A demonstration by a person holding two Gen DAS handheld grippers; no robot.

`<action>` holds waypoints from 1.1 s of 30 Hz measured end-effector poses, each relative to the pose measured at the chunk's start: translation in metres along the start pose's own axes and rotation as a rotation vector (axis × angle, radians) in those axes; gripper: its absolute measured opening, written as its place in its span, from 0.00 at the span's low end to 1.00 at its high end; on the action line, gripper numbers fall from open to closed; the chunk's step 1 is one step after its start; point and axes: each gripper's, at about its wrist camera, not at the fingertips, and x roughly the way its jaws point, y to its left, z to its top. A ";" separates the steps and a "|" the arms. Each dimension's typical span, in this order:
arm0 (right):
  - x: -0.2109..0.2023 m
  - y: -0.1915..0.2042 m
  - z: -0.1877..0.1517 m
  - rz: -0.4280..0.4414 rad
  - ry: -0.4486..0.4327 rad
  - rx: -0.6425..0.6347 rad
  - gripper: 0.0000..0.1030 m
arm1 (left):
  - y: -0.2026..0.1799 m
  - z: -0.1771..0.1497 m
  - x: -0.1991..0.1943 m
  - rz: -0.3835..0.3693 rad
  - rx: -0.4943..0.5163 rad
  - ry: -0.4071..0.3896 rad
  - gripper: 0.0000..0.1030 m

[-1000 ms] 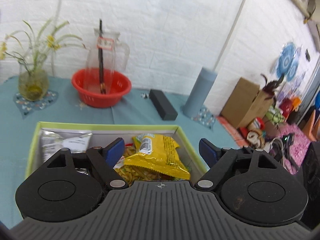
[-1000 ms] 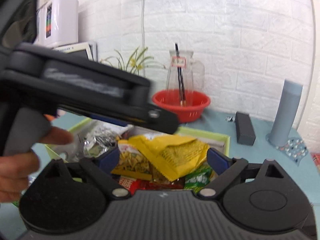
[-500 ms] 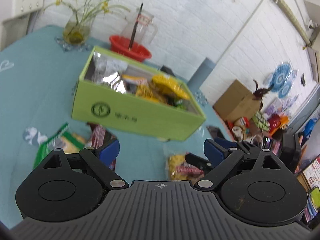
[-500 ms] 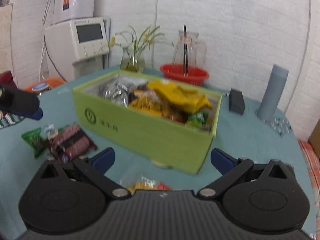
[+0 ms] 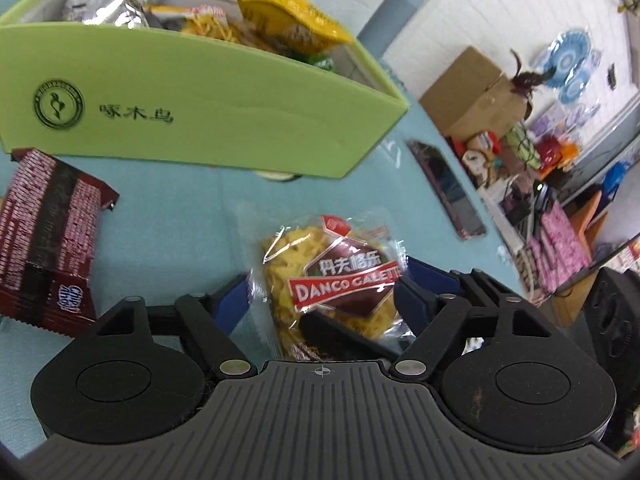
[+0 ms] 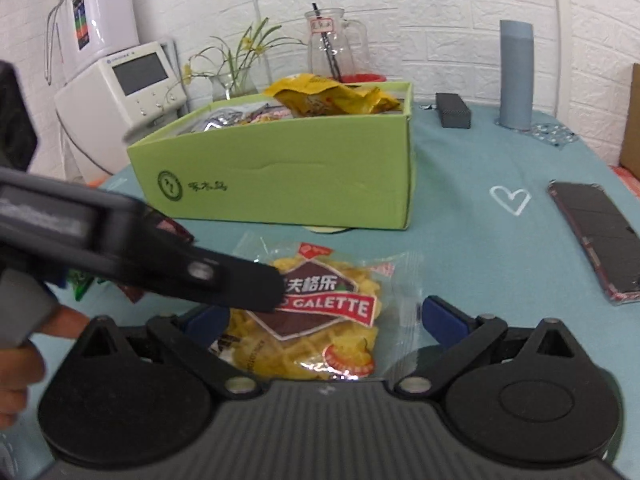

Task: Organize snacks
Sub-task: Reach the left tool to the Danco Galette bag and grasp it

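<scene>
while it lies flat on the teal tablecloth, the clear plastic packet of yellow waffle biscuits with a red and brown "danco galette" label sits just in front of the light green cardboard box, near its front wall but apart from it. the left gripper has come down over this packet: its blue-padded fingers stand on either side of the wrapper and the jaws are closing, with the packet between them; whether the pads already press on the wrapper cannot be told. in the right wrist view one black finger of the left gripper lies across the packet's label. the right gripper hangs over the near end of the same packet with its jaws spread wide, and its blue pads stand at the wrapper's edges without pinching it.

just left of the packet lies a dark red and brown foil snack wrapper, touching the table close to the box's front corner. the green box is filled with snacks: a yellow crinkled bag on top and silver foil packs at the left end. to the right on the cloth lies a dark flat phone. behind the box stand a grey cylinder, a small black box, a glass jug and a vase of thin green stems.
</scene>
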 end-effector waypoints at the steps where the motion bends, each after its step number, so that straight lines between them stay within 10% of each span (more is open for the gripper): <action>1: -0.001 0.003 -0.002 -0.006 -0.005 -0.013 0.99 | -0.003 -0.002 0.000 0.018 0.020 0.003 0.59; 11: -0.010 0.046 -0.014 0.093 0.005 -0.136 0.99 | -0.002 -0.044 -0.037 0.151 0.080 -0.028 0.67; 33: -0.034 0.078 -0.035 0.083 0.008 -0.096 0.99 | 0.016 -0.060 -0.064 0.139 0.051 -0.049 0.76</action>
